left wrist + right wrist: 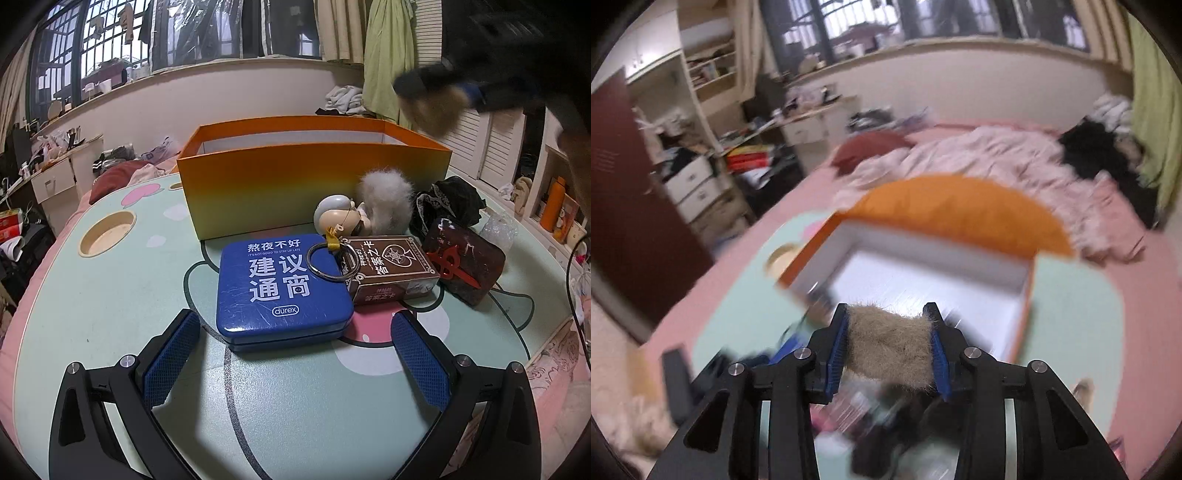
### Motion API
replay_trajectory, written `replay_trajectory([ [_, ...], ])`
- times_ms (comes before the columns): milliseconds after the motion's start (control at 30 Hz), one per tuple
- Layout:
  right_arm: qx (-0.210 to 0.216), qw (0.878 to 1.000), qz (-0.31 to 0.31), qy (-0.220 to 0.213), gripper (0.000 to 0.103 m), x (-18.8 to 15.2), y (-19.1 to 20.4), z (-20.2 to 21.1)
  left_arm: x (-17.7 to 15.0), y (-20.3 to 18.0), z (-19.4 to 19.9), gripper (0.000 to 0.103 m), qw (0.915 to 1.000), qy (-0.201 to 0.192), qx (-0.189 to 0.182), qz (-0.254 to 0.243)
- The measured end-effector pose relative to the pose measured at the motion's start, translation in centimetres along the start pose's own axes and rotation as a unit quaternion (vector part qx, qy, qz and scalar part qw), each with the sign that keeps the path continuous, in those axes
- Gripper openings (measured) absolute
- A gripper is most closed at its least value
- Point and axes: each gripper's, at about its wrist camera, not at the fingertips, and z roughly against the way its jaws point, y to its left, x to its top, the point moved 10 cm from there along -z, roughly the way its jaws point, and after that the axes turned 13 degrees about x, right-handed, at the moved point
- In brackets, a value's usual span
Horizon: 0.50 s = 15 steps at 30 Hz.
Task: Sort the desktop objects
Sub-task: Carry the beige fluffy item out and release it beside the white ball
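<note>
Tan fur ball (pixel 888 347) sits lower centre of the right wrist view, clamped between the blue pads (pixel 836 350) of the right gripper (pixel 889 345), above the near edge of the orange box (pixel 956 206), which looks empty inside. In the left wrist view the same ball (pixel 436 110) shows blurred at upper right, above the box (pixel 295 184). Left gripper (pixel 295 354) is spread wide, grasping nothing, blue tin (pixel 282 288) just ahead on the table (pixel 92 302). Card box (pixel 391 269), keyring figure (pixel 336 214), grey fur ball (pixel 386 195) cluster right of the tin.
</note>
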Motion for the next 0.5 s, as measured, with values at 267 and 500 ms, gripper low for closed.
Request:
replay_trajectory([
  [267, -0.075, 0.992, 0.043, -0.086, 0.073, -2.2, -0.4, 1.3, 0.0, 0.0, 0.0, 0.103, 1.0000, 0.000, 0.000, 0.001],
  [500, -0.082, 0.986, 0.028, -0.139, 0.100, -11.2, -0.5, 4.7, 0.0, 0.0, 0.0, 0.103, 1.0000, 0.001, 0.001, 0.002],
])
